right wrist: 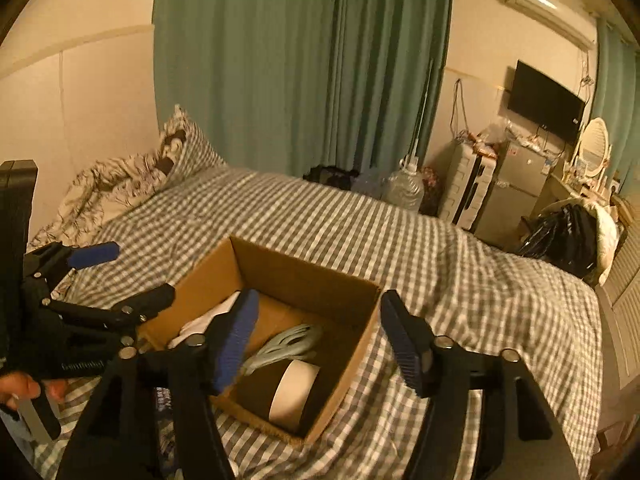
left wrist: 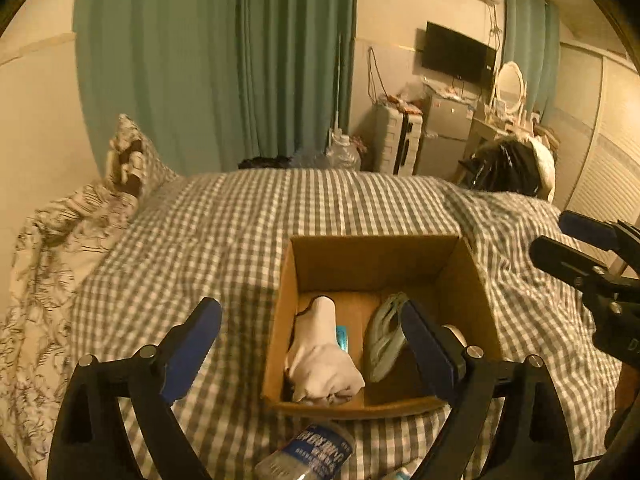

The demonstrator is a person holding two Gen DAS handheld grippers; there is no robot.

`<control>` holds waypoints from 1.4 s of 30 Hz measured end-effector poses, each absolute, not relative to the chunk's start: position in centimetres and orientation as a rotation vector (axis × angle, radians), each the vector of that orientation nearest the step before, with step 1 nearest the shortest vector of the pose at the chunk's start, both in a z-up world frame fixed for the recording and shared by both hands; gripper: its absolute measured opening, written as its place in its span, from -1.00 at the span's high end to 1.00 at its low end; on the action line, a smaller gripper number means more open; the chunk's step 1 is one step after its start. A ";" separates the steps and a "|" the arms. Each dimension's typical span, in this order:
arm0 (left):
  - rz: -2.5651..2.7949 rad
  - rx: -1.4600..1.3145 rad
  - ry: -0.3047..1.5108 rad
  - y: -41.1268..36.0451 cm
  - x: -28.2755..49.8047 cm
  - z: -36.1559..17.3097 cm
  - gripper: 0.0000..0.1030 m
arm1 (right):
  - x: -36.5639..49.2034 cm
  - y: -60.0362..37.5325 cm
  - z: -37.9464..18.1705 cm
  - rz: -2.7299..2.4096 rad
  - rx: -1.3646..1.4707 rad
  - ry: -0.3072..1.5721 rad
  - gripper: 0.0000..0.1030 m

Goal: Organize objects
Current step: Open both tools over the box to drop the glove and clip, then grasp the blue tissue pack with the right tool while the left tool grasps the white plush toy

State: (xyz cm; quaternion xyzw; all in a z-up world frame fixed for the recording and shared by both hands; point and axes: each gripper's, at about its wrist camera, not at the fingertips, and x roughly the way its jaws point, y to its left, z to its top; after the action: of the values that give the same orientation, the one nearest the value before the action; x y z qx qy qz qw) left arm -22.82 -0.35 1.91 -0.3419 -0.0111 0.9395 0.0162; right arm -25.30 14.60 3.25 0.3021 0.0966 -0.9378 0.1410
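Observation:
An open cardboard box (left wrist: pixel 372 260) sits on the checked bed; it also shows in the right wrist view (right wrist: pixel 312 280). Inside lie a white sock bundle (left wrist: pixel 324 364), a pale green coiled cable (left wrist: pixel 384 336) and a white cylinder (right wrist: pixel 294 394). A plastic water bottle (left wrist: pixel 308 456) lies on the bed just in front of the box. My left gripper (left wrist: pixel 310 320) is open and empty, above the box's near side. My right gripper (right wrist: pixel 318 312) is open and empty, above the box's right part. The right gripper also shows at the right edge of the left wrist view (left wrist: pixel 560 240).
The checked bedspread (left wrist: pixel 240 220) spreads all round the box. Patterned pillows (left wrist: pixel 128 160) lie at the far left by the wall. Green curtains (left wrist: pixel 216 60), a large water jug (right wrist: pixel 404 188), a fridge (left wrist: pixel 448 136) and a black bag (left wrist: pixel 504 168) stand beyond the bed.

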 end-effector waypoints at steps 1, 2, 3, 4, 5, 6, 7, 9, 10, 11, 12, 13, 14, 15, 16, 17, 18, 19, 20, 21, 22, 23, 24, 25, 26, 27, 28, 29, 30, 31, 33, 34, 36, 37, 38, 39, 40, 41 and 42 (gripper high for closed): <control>2.926 -1.057 -0.035 -0.4 -22.3 2.4 -0.84 | -24.6 14.7 3.8 -2.716 0.859 0.283 -0.29; 2.931 -1.049 -0.034 -0.5 -21.8 2.8 -0.85 | -23.8 14.8 4.5 -2.724 0.843 0.289 -0.32; 2.941 -1.037 -0.029 -0.7 -21.1 3.4 -0.90 | -23.1 14.8 5.0 -2.730 0.830 0.291 -0.35; 2.949 -1.029 -0.024 -0.7 -20.7 3.7 -0.95 | -22.5 14.9 5.6 -2.737 0.815 0.292 -0.40; 2.957 -1.020 -0.017 -0.8 -20.0 4.1 -0.96 | -21.6 15.0 6.2 -2.743 0.799 0.291 -0.45; 2.962 -1.010 -0.011 -0.8 -19.4 4.5 -0.96 | -21.1 15.0 6.6 -2.747 0.791 0.290 -0.48; 2.964 -1.001 -0.006 -0.9 -18.7 4.8 -0.96 | -20.4 15.1 7.1 -2.751 0.779 0.286 -0.53; 2.968 -0.992 0.001 -1.0 -17.5 5.1 -0.99 | -18.9 15.3 7.9 -2.757 0.759 0.281 -0.61; 2.971 -0.988 0.004 -1.1 -17.0 5.2 -1.00 | -18.3 15.4 8.1 -2.759 0.754 0.283 -0.65; 2.973 -0.986 0.006 -1.2 -16.6 5.2 -1.00 | -17.6 15.4 8.3 -2.763 0.750 0.288 -0.68; 2.972 -0.986 0.006 -1.2 -15.8 5.2 -1.00 | -17.1 15.4 8.4 -2.764 0.748 0.294 -0.69; 2.972 -0.989 0.002 -1.3 -15.3 5.1 -1.00 | -16.6 15.3 8.4 -2.763 0.749 0.302 -0.70; 2.970 -0.991 -0.004 -1.3 -14.9 4.9 -1.00 | -16.0 15.3 8.4 -2.763 0.749 0.309 -0.71; 2.966 -0.997 -0.012 -1.3 -14.4 4.6 -1.00 | -15.5 15.2 8.4 -2.764 0.750 0.310 -0.71; 2.959 -1.007 -0.018 -1.3 -13.7 4.2 -1.00 | -15.0 15.2 8.2 -2.763 0.752 0.309 -0.71; 2.957 -1.012 -0.020 -1.3 -13.4 3.9 -1.00 | -14.5 15.1 7.9 -2.759 0.759 0.308 -0.71; 2.952 -1.025 -0.020 -1.3 -12.7 3.3 -1.00 | -14.0 14.9 7.4 -2.753 0.772 0.308 -0.71; 2.947 -1.035 -0.019 -1.2 -12.3 2.8 -1.00 | -13.8 14.9 7.1 -2.749 0.781 0.309 -0.71; 2.940 -1.048 -0.017 -1.2 -11.8 2.2 -1.00 | -13.4 14.6 6.4 -2.739 0.798 0.316 -0.71; 2.936 -1.068 -0.019 -1.2 -11.3 1.3 -1.00 | -12.9 14.5 5.7 -2.731 0.813 0.323 -0.71; 2.935 -1.085 -0.020 -1.2 -11.0 0.7 -1.00 | -12.6 14.3 4.9 -2.725 0.829 0.330 -0.71; 2.934 -1.098 -0.020 -1.2 -10.6 0.1 -1.00 | -12.3 14.0 3.8 -2.714 0.854 0.343 -0.71; 2.931 -1.115 -0.028 -1.3 -10.0 -0.7 -1.00 | -12.2 13.8 2.8 -2.705 0.877 0.348 -0.71; 2.929 -1.129 -0.044 -1.3 -9.7 -1.3 -1.00 | -12.0 13.6 1.8 -2.694 0.903 0.347 -0.71; 2.923 -1.143 -0.065 -1.5 -9.3 -1.8 -1.00 | -12.0 13.5 0.5 -2.675 0.939 0.338 -0.71; 2.916 -1.159 -0.105 -1.7 -8.8 -2.6 -1.00 | -11.9 13.4 -0.7 -2.665 0.962 0.333 -0.71; 2.915 -1.167 -0.130 -1.9 -8.4 -3.0 -1.00 | -11.8 13.2 -1.9 -2.659 0.985 0.338 -0.71; 2.914 -1.174 -0.146 -2.1 -8.0 -3.5 -1.00 | -11.8 12.8 -3.5 -2.647 1.017 0.356 -0.71; 2.914 -1.184 -0.153 -2.2 -7.5 -4.2 -1.00 | -11.8 12.5 -4.7 -2.633 1.047 0.363 -0.71; 2.921 -1.193 -0.154 -2.4 -7.2 -4.7 -1.00 | -11.9 12.2 -5.9 -2.613 1.081 0.362 -0.71; 2.938 -1.211 -0.147 -2.7 -6.6 -5.6 -1.00 | -11.9 11.5 -8.1 -2.560 1.134 0.355 -0.71; 2.941 -1.221 -0.143 -2.8 -6.5 -6.0 -1.00 | -11.9 11.1 -8.9 -2.543 1.149 0.352 -0.71; 2.940 -1.249 -0.129 -2.9 -6.3 -6.8 -1.00 | -11.8 10.2 -10.3 -2.517 1.171 0.351 -0.69; 2.941 -1.256 -0.118 -2.9 -6.3 -7.0 -1.00 | -11.7 9.7 -10.8 -2.502 1.182 0.357 -0.63; 2.946 -1.263 -0.104 -2.9 -6.2 -7.3 -1.00 | -11.7 9.4 -11.4 -2.489 1.194 0.365 -0.53; 2.953 -1.265 -0.087 -2.8 -6.2 -7.5 -1.00 | -11.7 9.0 -12.0 -2.477 1.206 0.374 -0.48; 2.958 -1.262 -0.074 -2.8 -6.1 -7.6 -1.00 | -11.8 8.6 -12.6 -2.464 1.223 0.382 -0.35; 2.961 -1.263 -0.067 -2.7 -6.1 -7.8 -1.00 | -12.0 8.2 -13.2 -2.450 1.248 0.394 -0.20; 2.961 -1.269 -0.058 -2.7 -6.1 -8.1 -1.00 | -12.0 7.8 -13.7 -2.437 1.263 0.408 -0.12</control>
State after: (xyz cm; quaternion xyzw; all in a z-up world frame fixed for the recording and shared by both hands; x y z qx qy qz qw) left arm -6.15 -2.66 -8.10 -0.3935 -0.0180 0.9183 -0.0401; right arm -12.04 7.82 -13.68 0.4475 0.1446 -0.8635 0.1824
